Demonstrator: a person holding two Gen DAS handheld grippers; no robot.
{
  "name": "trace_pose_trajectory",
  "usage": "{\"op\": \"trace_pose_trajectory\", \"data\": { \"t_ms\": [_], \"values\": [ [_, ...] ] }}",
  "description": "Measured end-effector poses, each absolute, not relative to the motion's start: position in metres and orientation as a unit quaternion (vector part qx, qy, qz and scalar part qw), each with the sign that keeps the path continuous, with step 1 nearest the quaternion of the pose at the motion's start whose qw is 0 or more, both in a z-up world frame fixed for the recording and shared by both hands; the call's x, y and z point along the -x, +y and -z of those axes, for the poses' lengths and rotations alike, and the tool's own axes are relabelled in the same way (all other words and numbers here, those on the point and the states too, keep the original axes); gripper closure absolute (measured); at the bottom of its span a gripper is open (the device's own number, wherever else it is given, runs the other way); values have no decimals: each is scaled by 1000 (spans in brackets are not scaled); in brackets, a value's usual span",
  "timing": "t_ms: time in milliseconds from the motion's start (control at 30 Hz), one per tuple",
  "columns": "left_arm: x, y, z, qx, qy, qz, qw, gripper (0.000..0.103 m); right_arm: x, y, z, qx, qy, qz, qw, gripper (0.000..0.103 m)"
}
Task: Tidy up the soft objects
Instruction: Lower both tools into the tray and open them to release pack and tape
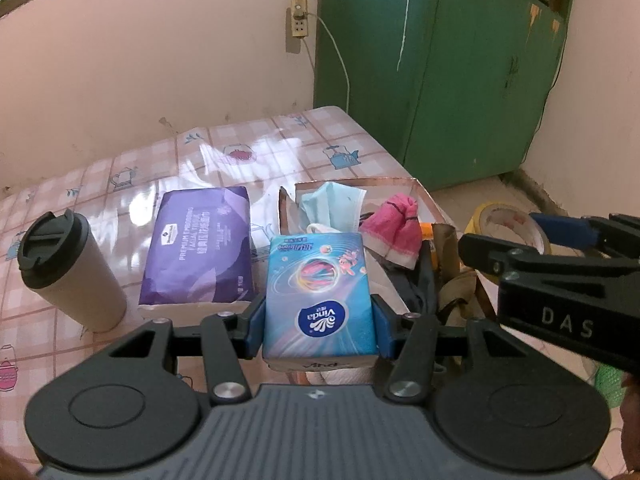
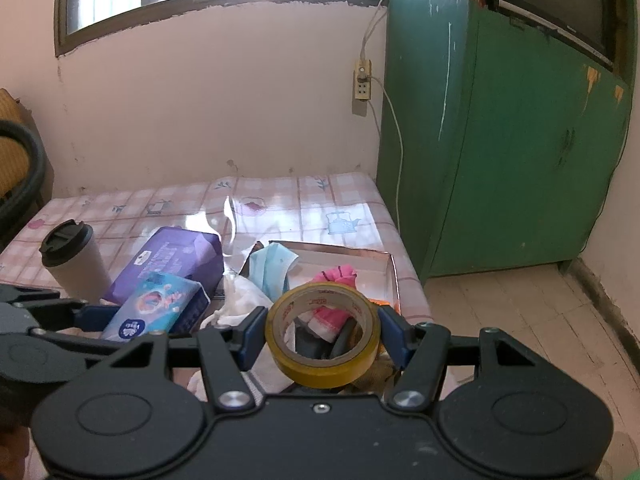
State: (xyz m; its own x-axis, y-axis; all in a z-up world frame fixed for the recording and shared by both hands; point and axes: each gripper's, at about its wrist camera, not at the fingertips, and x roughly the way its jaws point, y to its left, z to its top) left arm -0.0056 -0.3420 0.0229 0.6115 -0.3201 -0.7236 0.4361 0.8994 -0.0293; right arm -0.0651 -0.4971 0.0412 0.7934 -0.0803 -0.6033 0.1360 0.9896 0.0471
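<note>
My left gripper [image 1: 319, 320] is shut on a blue Vinda tissue pack [image 1: 318, 296] and holds it above the table's near edge; the pack also shows in the right wrist view [image 2: 156, 306]. My right gripper [image 2: 322, 336] is shut on a yellow tape roll [image 2: 323, 344], seen from the left wrist view [image 1: 508, 224] at the right. A shallow cardboard tray [image 1: 424, 194] beyond holds a blue face mask [image 1: 334, 204] and a pink cloth [image 1: 394, 228]. A purple tissue pack [image 1: 198, 246] lies left of the tray.
A white tumbler with a black lid [image 1: 66, 268] stands at the left on the pink checked tablecloth [image 1: 280, 144]. A white cloth [image 2: 236, 300] and dark items lie by the tray. A green cabinet [image 1: 440, 60] stands right of the table.
</note>
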Motion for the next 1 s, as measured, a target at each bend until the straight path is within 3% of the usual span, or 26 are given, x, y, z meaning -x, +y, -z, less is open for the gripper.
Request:
{"op": "trace_pose_trajectory", "data": {
  "t_ms": [1000],
  "values": [
    [-10,-370,1,-86,398,233,883,49,41,-516,-32,-58,336,49,939,31]
  ]
}}
